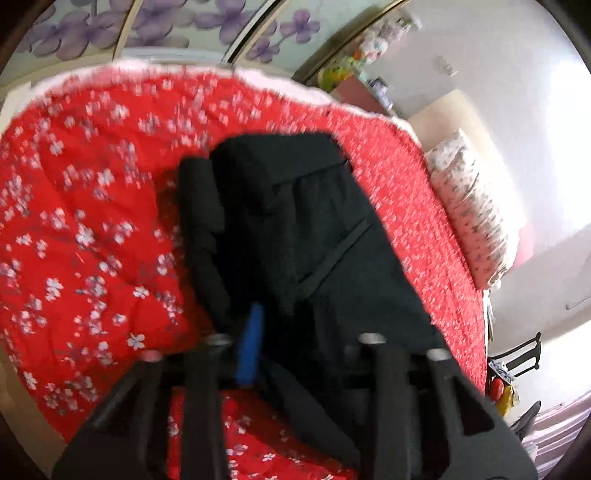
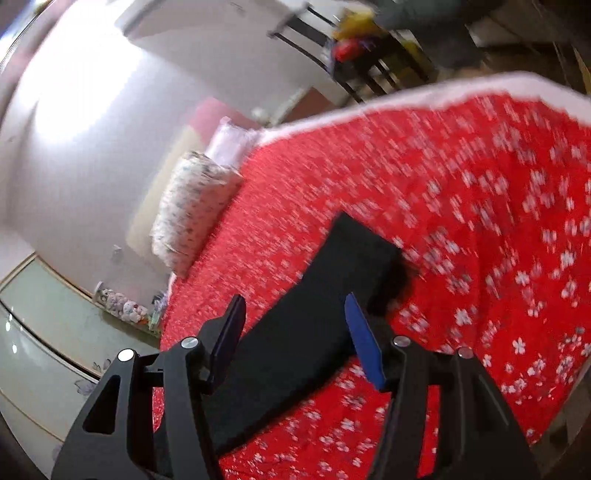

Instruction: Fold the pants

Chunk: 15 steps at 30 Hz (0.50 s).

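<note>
The black pants [image 1: 314,236] lie on a red bedspread with white flowers [image 1: 92,221]. In the left wrist view the cloth drapes over my left gripper [image 1: 280,343]; one blue pad [image 1: 251,347] shows and the other finger is hidden under the fabric, so the cloth seems pinched. In the right wrist view the pants [image 2: 314,325] lie as a long folded black strip on the bedspread [image 2: 480,221]. My right gripper [image 2: 295,343] hovers above that strip with its jaws wide apart and nothing between its blue pads [image 2: 365,347].
A flowered pillow [image 1: 469,210] lies at the head of the bed; it also shows in the right wrist view [image 2: 192,206]. A wardrobe with purple flower panels [image 1: 147,26] stands beyond the bed. A dark chair with clutter [image 2: 354,48] stands past the bed edge.
</note>
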Tool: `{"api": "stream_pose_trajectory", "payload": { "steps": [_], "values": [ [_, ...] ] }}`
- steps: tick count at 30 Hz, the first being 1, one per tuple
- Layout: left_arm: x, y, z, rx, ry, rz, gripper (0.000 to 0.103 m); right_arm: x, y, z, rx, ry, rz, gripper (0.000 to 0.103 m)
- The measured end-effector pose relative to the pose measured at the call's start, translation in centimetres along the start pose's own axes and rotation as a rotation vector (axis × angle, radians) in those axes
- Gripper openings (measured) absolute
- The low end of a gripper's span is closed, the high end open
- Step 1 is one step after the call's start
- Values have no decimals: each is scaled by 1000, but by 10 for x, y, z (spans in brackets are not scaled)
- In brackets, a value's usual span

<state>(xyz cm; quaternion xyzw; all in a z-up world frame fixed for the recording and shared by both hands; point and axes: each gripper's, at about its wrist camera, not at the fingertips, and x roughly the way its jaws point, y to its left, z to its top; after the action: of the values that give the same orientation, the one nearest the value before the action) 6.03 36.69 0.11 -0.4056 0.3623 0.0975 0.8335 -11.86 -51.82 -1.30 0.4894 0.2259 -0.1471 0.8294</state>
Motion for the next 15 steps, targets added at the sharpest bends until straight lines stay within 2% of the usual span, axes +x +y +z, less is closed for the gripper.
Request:
{"api": "stream_pose_trajectory", "payload": {
  "steps": [2,6,9,11,15],
  "values": [
    [-18,-8,0,44,-77,59,74,11,-6,2,11,25,-44,52],
    [-63,-35,-10,222,-257,102,82,34,-12,2,23,55,-108,48],
    [-83,-58,-22,319,-333,76,87,47,-17,0,36,60,-170,47],
    [-88,-77,-32,386,-330,23,90,51,-18,-1,32,51,-173,47],
    [-66,-109,-51,468,-197,-73,91,53,-12,-3,-29,19,-216,41]
  ]
}}
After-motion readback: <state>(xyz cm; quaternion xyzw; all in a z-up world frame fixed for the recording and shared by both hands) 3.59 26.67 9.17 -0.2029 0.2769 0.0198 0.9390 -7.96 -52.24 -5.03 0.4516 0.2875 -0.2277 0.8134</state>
